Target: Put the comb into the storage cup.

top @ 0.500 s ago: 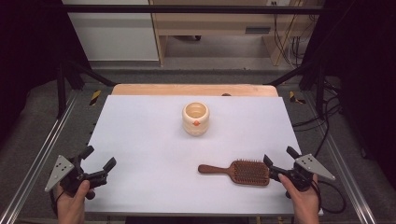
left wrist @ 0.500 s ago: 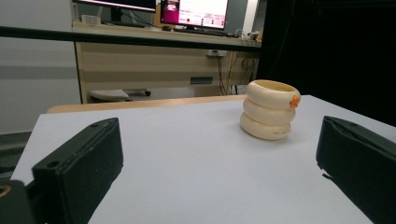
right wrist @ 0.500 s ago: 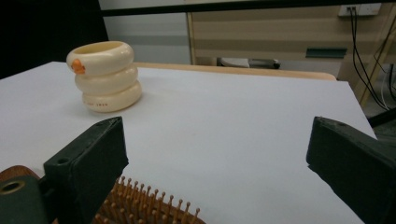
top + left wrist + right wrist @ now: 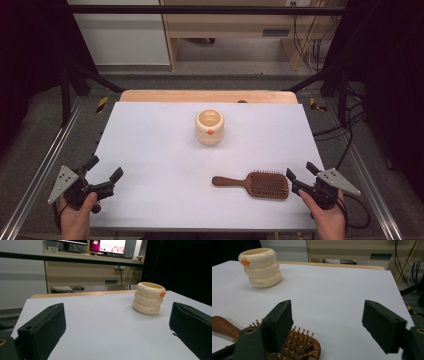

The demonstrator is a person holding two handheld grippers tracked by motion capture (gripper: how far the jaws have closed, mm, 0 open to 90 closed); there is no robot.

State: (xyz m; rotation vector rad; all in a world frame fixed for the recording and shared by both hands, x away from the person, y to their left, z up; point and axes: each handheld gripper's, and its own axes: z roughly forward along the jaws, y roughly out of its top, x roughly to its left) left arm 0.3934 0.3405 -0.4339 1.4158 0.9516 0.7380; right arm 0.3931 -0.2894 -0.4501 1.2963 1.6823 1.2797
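A cream ringed cup (image 4: 209, 126) with a small orange mark stands upright near the middle of the white table (image 4: 150, 145); it also shows as the cup (image 4: 149, 298) and the cup (image 4: 260, 267). A wooden hairbrush (image 4: 255, 183) lies bristles up at the front right, handle pointing left. My right gripper (image 4: 303, 172) is open just right of the brush head, its left jaw above the brush bristles (image 4: 299, 343). My left gripper (image 4: 104, 168) is open at the table's front left, with nothing between its jaws.
A wooden board edge (image 4: 207, 96) runs along the table's far side. Metal frame rails (image 4: 45, 165) flank the table. Beyond it stand a desk with monitors (image 4: 107, 246) and hanging cables (image 4: 310, 45).
Both grippers hold nearly the same places as half a second ago. The cup and the brush have not moved.
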